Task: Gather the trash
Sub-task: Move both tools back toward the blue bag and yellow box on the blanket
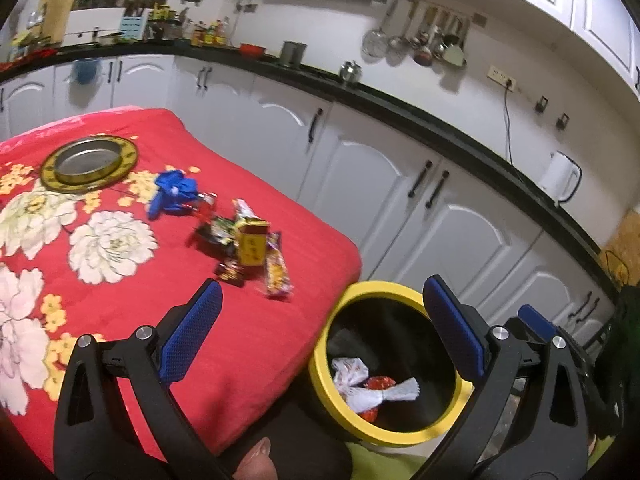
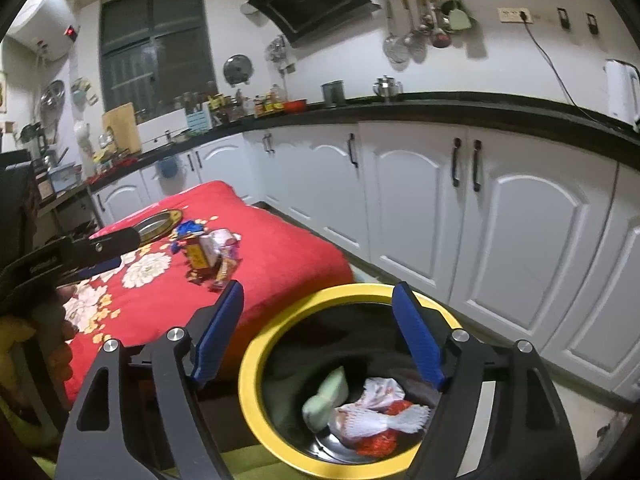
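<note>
**Drop into the bin, more trash waiting**

The right gripper (image 2: 318, 336) hangs over the yellow-rimmed bin (image 2: 256, 360), jaws spread and empty; a pale green piece (image 2: 326, 398) lies blurred inside (probably just dropped) beside white wrappers (image 2: 376, 408). The left gripper (image 1: 320, 328) is also released. Next, one gripper should reach the wrapper pile (image 1: 248, 240) on the red cloth (image 1: 132, 304).

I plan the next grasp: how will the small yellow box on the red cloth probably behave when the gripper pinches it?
The yellow box looks like thin cardboard, so it is probably light and may crush under a firm pinch. It stands upright among loose wrappers on the soft red cloth, so a push would likely tip it.
</note>
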Motion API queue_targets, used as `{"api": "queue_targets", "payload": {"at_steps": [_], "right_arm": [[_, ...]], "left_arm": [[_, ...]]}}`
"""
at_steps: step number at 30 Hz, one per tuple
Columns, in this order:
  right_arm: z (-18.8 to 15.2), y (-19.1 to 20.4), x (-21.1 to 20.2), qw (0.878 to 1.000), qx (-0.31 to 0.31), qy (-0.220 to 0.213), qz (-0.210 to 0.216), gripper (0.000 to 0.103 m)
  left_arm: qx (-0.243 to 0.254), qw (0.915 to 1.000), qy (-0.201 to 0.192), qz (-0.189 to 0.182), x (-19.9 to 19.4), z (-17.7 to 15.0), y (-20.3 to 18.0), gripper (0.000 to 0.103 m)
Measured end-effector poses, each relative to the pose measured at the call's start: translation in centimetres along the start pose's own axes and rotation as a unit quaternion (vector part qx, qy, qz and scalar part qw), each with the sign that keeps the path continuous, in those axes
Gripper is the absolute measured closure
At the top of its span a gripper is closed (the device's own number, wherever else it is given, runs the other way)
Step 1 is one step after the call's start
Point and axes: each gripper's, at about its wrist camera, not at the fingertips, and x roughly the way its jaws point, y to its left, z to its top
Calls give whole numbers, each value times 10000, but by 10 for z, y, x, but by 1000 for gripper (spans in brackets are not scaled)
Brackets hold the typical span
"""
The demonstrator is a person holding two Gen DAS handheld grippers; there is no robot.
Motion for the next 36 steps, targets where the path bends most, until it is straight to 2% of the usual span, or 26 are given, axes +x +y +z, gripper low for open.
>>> {"api": "queue_targets", "payload": {"at_steps": [14,28,36], "right_arm": [[10,54,15,9982,-446,60,401,24],[15,87,32,9947,-773,97,664,21],[19,112,56,9907,-1061,163,839,20]], "left_arm": [[-293,9989,-299,232,-19,9,34,11],[-465,9965,-512,465,-29,15,60,11],[-626,9942,-545,678,-27,18,82,11]]}}
